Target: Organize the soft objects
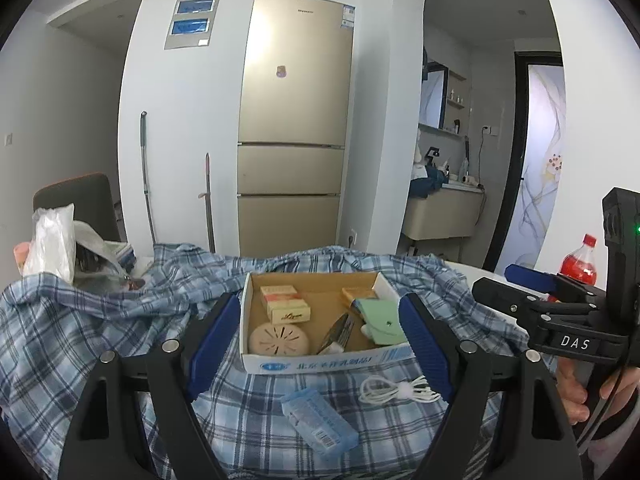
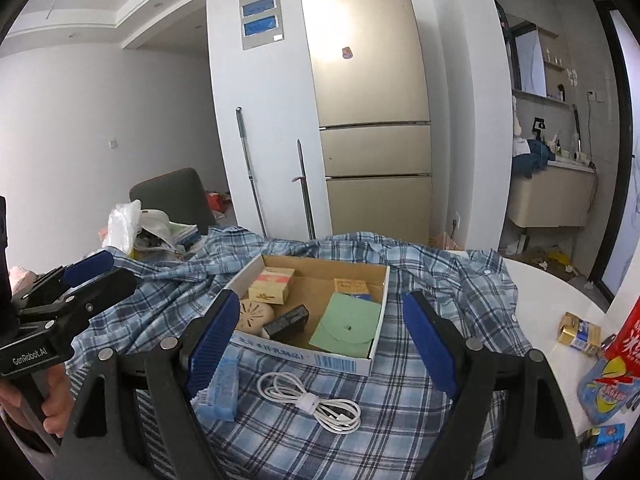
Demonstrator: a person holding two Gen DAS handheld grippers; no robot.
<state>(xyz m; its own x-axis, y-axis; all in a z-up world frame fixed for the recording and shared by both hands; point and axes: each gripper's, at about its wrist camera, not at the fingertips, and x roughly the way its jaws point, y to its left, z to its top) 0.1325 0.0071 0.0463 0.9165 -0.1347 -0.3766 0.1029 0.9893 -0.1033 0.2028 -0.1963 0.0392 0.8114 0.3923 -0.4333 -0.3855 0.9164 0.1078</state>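
A blue plaid shirt (image 1: 80, 332) lies spread and rumpled over the table; it also shows in the right wrist view (image 2: 440, 280). On it stands a shallow cardboard box (image 1: 320, 362) with small packets, a round disc and a green pouch (image 2: 348, 326). My left gripper (image 1: 320, 332) is open and empty, held above the shirt with the box between its fingers. My right gripper (image 2: 320, 332) is open and empty, likewise framing the box (image 2: 340, 360). Each gripper shows in the other's view, the right (image 1: 532, 284) and the left (image 2: 80, 276).
A coiled white cable (image 2: 312, 402) and a clear blue case (image 1: 320, 424) lie on the shirt in front of the box. Plastic bags (image 1: 52, 240) sit at the left. A red bottle (image 1: 580, 260) and snack packets (image 2: 600, 368) are at the right. A fridge (image 1: 292, 120) stands behind.
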